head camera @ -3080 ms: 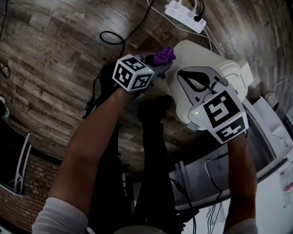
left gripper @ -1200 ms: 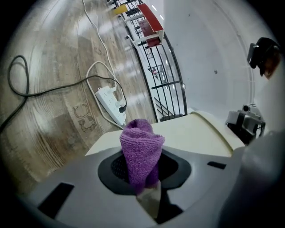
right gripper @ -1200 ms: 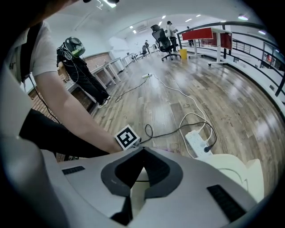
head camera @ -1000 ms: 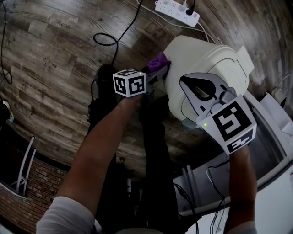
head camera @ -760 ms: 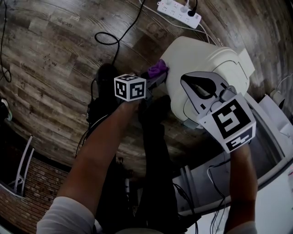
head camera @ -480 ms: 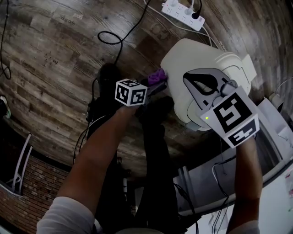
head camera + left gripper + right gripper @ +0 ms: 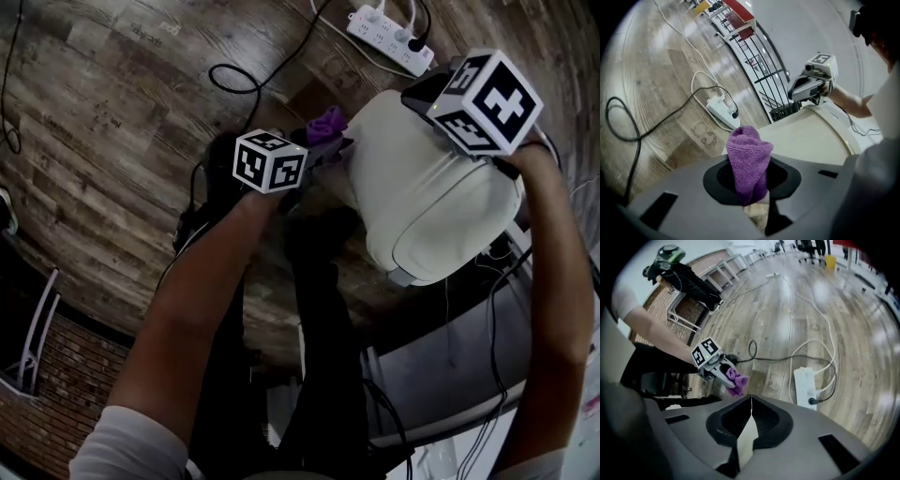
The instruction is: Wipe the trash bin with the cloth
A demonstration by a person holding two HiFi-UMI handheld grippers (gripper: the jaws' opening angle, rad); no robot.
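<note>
The cream trash bin stands on the wood floor at centre right. My left gripper is shut on a bunched purple cloth, which rests against the bin's upper left side. In the left gripper view the cloth sticks up between the jaws, with the bin's pale surface just beyond it. My right gripper hangs at the bin's far top edge and points steeply down. Its jaws meet in a closed line with nothing between them. Whether it touches the bin I cannot tell.
A white power strip with trailing cables lies on the floor beyond the bin. Grey furniture with cables stands to the right of my legs. A black metal rack stands further off.
My right gripper has swung from the bin's near side, over the dark lid opening, to its far top edge. That opening no longer shows. The left gripper and cloth shifted slightly along the bin's side.
</note>
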